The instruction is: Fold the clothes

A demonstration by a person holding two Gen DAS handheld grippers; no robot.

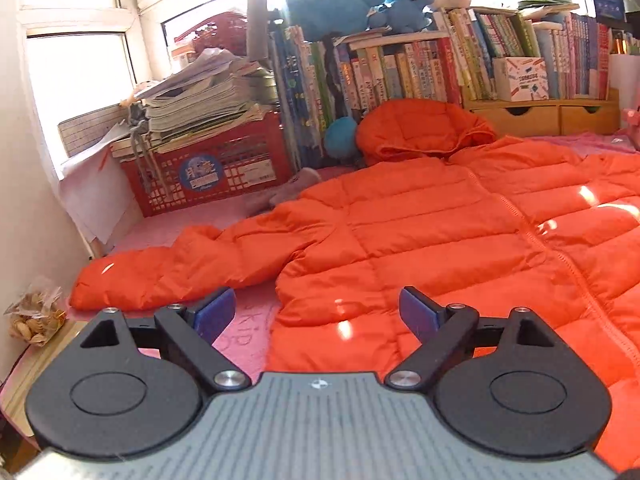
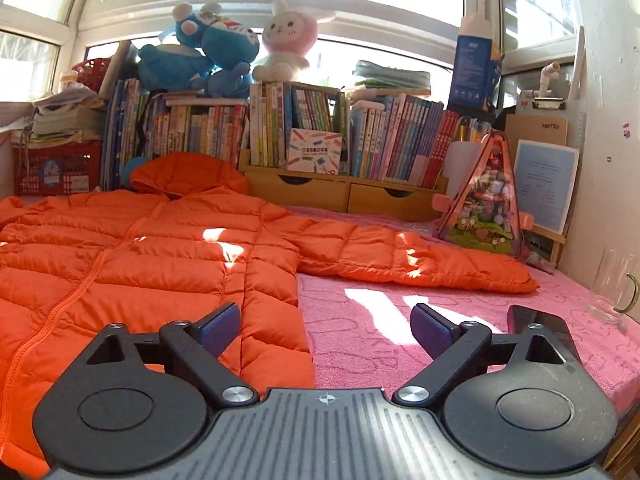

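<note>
An orange jacket (image 1: pixel 432 216) lies flat, front up and zipped, on the pink-covered tabletop (image 2: pixel 400 320), hood (image 2: pixel 188 172) toward the books (image 2: pixel 400 140), hem toward the cameras, sleeves spread out to either side. At far left a red crate (image 1: pixel 208 172) carries a stack of papers (image 1: pixel 200 96). The left claw (image 1: pixel 316 312) stands wide open over the hem's left corner, holding nothing. The right claw (image 2: pixel 326 324) gapes over the hem's right edge, empty too.
</note>
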